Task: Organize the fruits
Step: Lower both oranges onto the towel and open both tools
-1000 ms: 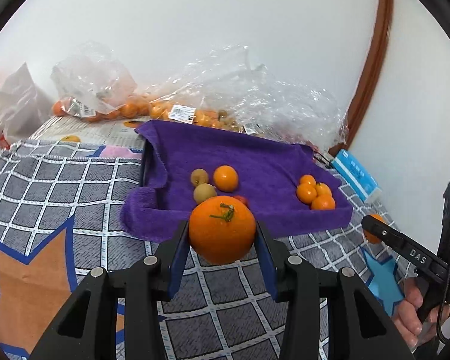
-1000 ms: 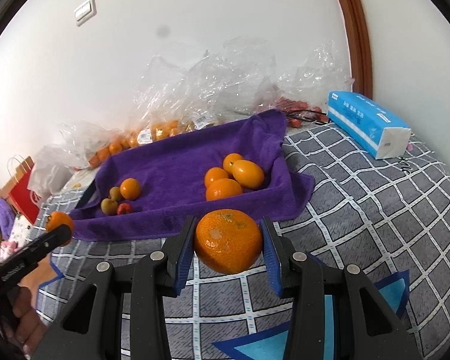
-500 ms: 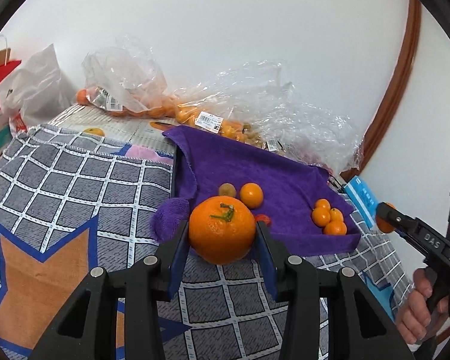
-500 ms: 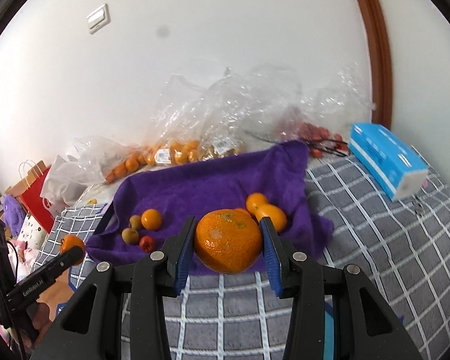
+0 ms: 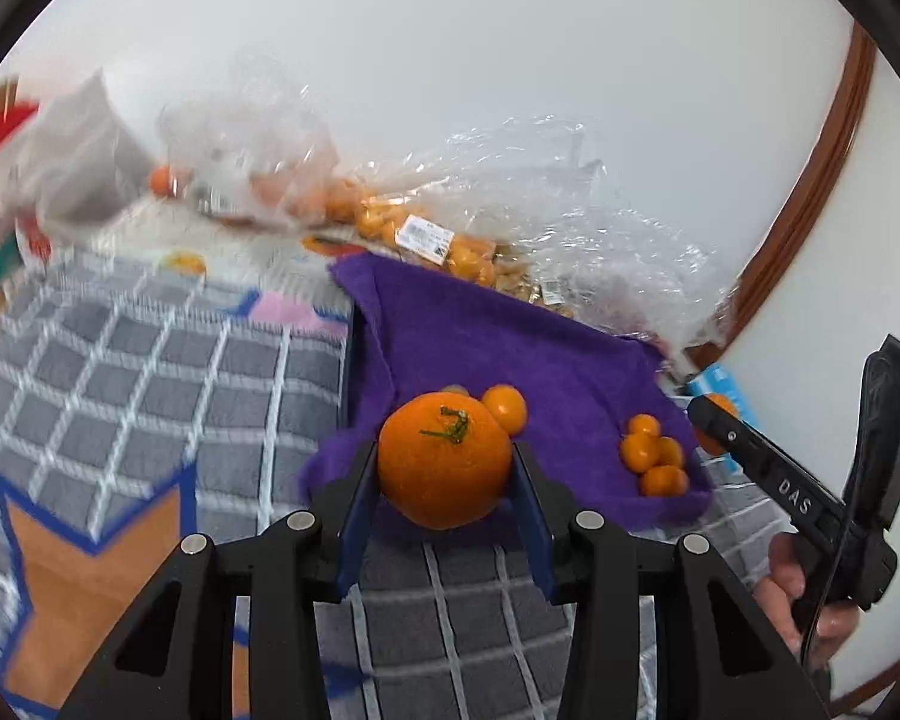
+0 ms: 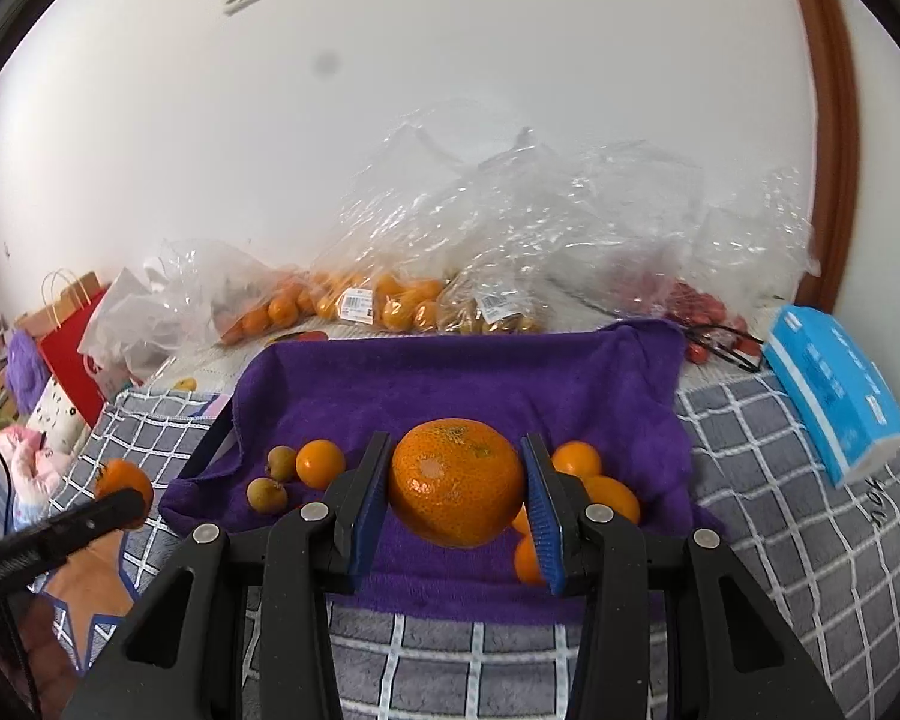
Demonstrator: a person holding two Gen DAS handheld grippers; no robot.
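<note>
Left gripper [image 5: 444, 483] clenched on a stemmed orange [image 5: 444, 459], held over the near left edge of the purple towel [image 5: 546, 360] | right gripper [image 6: 455, 507] gripped a second orange [image 6: 456, 482] above the towel's near middle | small oranges [image 5: 654, 456] clustered on the towel's right | bagged fruit [image 6: 384, 300] lay beyond, by the wall
</note>
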